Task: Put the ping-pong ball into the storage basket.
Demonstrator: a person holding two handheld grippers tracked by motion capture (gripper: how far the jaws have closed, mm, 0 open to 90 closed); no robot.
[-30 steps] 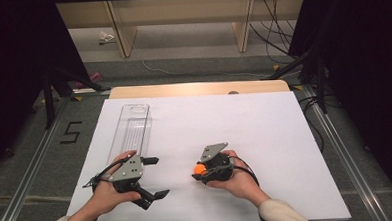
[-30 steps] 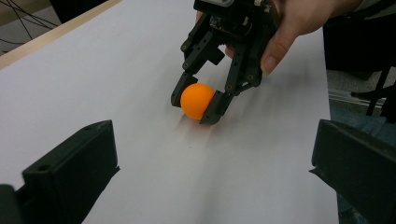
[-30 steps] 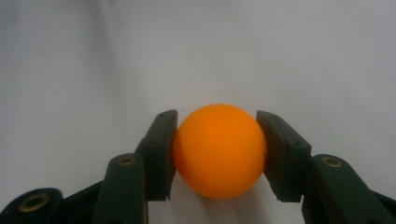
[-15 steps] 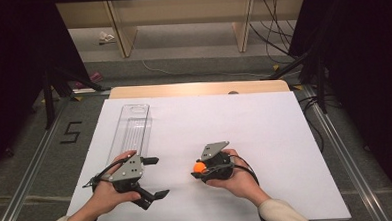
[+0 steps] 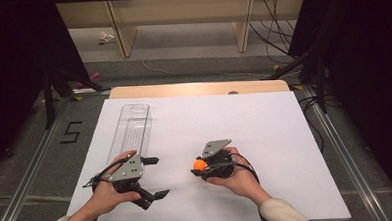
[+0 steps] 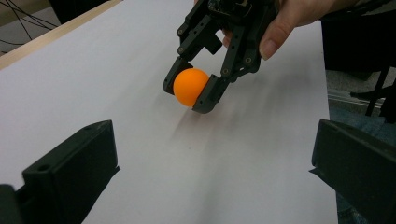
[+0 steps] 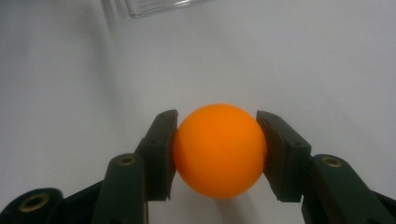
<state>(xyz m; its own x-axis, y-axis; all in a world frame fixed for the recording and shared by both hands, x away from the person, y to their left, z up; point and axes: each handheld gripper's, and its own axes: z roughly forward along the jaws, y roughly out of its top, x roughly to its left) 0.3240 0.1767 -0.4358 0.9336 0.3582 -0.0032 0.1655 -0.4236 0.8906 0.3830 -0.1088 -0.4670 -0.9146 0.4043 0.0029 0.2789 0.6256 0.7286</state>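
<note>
An orange ball sits between the two jaws of my right gripper, which is shut on it low over the white table sheet. In the left gripper view the ball and the right gripper appear ahead, held by a hand. My left gripper is open at the near left, its jaws wide apart with nothing between them. A long clear plastic tray lies just beyond the left gripper.
The white sheet covers a wooden table whose far edge shows at the back. Metal rails run along both sides. A corner of the clear tray shows at the top of the right gripper view.
</note>
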